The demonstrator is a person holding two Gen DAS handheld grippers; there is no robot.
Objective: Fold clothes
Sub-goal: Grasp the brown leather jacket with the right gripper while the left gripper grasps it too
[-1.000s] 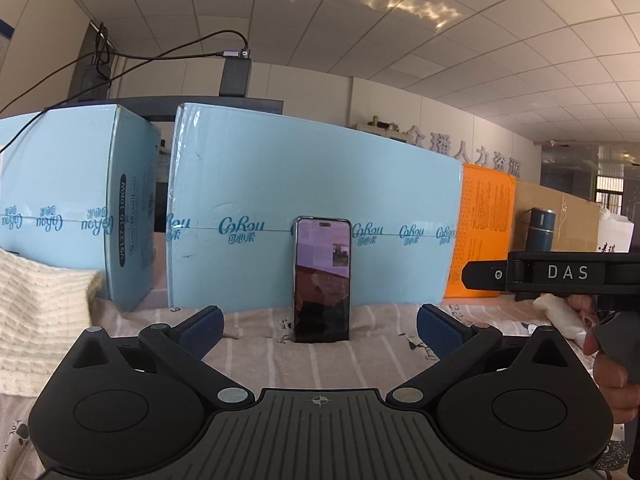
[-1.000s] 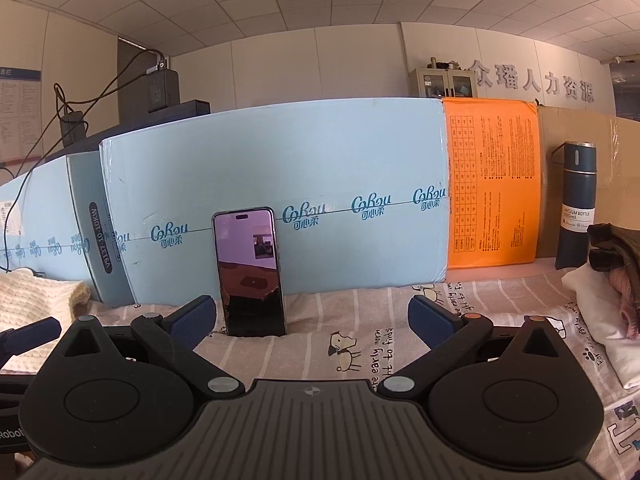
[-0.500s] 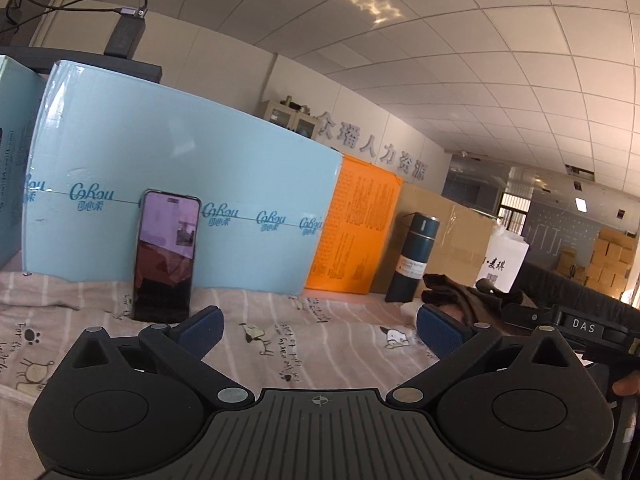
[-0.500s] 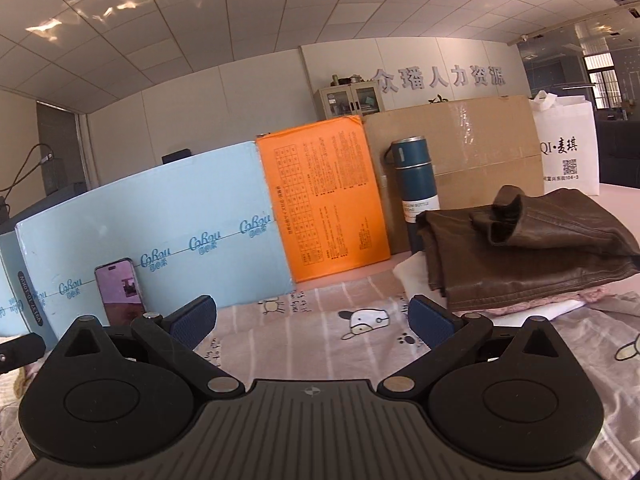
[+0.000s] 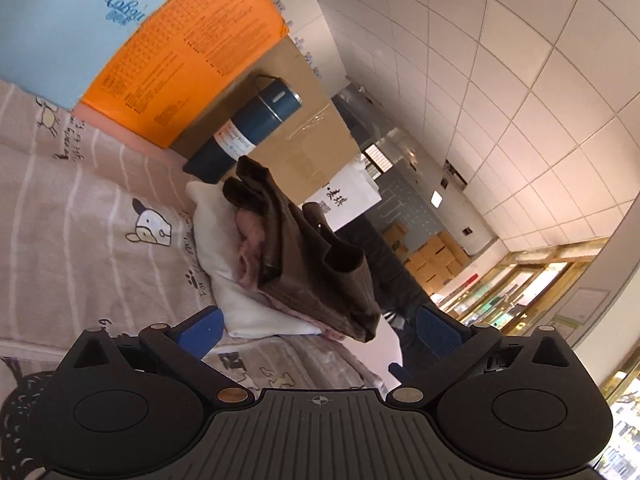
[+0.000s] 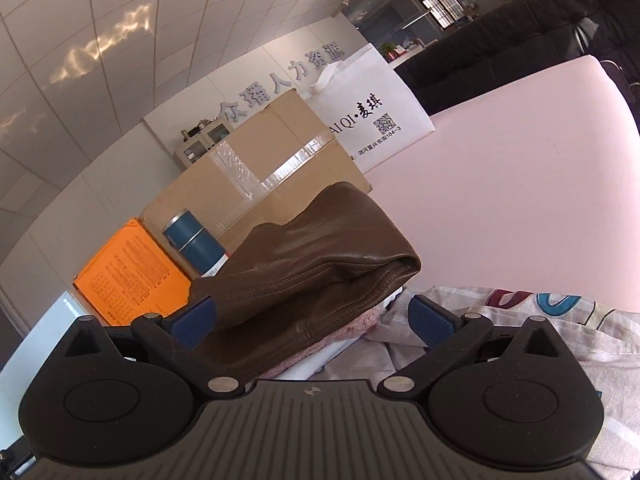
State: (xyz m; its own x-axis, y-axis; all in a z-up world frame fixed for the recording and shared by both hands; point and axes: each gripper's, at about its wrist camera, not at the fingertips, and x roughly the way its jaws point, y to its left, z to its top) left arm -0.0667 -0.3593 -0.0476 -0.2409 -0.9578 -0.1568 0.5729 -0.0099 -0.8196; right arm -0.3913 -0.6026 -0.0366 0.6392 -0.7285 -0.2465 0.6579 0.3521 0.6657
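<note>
A stack of clothes lies on the bed sheet: a brown leather garment on top, a pink knit piece under it, and a white piece at the bottom. My left gripper is open and empty, just short of the stack's near edge. In the right wrist view the brown leather garment fills the space in front of my right gripper, which is open, with the garment's edge between its blue fingertips. The pink piece shows beneath.
A dark blue thermos stands behind the stack, beside an orange board and a cardboard box. A white shopping bag stands further right. The patterned sheet spreads to the left. A pink mattress surface extends right.
Both grippers have swung right and tilted, away from the phone and blue boards, and have come close to the clothes stack. Both stay open.
</note>
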